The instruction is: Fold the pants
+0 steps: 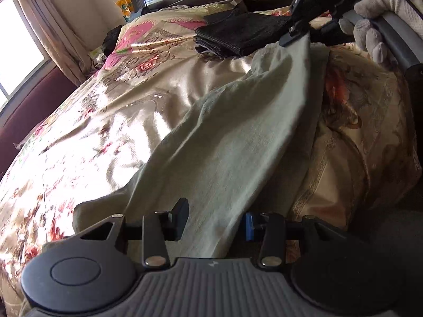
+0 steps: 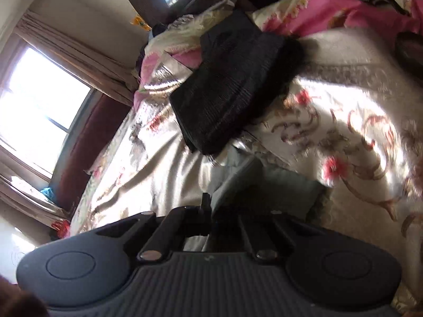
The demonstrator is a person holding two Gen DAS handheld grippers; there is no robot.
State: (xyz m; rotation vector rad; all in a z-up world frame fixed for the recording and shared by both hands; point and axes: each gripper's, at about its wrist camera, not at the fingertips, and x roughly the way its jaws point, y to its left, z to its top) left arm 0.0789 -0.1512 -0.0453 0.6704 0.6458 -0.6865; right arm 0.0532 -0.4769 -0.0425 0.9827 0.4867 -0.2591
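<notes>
Both tongs [image 1: 211, 220] [image 1: 300, 33] grip soft, pale, creased pants [image 1: 224, 137] over glossy floral bedspread [image 1: 119, 111].

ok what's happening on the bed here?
A person with a gripper in each hand is folding pale green pants on a floral bedspread. The right gripper, held by a gloved hand, is shut on one end of the cloth. The left gripper straddles the other end. A folded black garment lies further back.
</notes>
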